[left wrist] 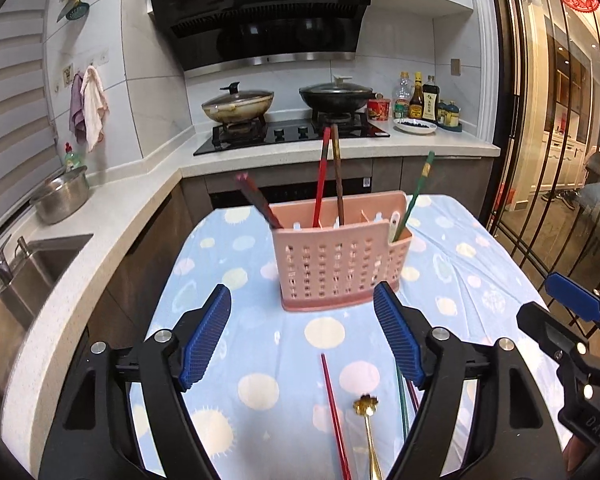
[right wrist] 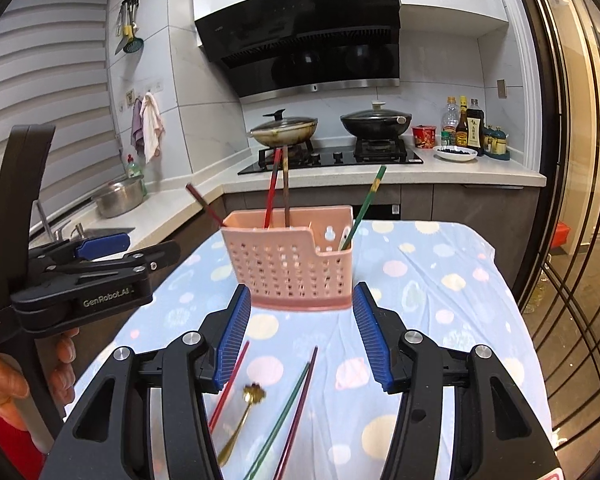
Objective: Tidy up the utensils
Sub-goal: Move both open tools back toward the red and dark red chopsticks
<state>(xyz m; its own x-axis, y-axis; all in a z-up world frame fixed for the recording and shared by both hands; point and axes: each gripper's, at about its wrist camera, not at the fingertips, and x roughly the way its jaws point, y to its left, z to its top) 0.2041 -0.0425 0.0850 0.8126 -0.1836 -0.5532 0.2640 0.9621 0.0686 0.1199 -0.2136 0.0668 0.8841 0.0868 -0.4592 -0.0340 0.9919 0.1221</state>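
Both the left gripper (left wrist: 302,336) and right gripper (right wrist: 300,334) hang with jaws spread, empty. Loose red chopstick (left wrist: 334,412), gold spoon (left wrist: 370,436) and what looks like a green chopstick (right wrist: 284,420) lie at six o'clock of the pink holder (left wrist: 336,268). Risk: thin sticks rolling on the cloth (left wrist: 460,280) and escaping a pinch.

Stove pans (left wrist: 238,106) — sauce bottles (right wrist: 468,126)

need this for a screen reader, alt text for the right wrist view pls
The open right tool hangs over a red chopstick, gold spoon, and green chopstick on a dotted blue cloth, facing a pink utensil basket holding chopsticks.
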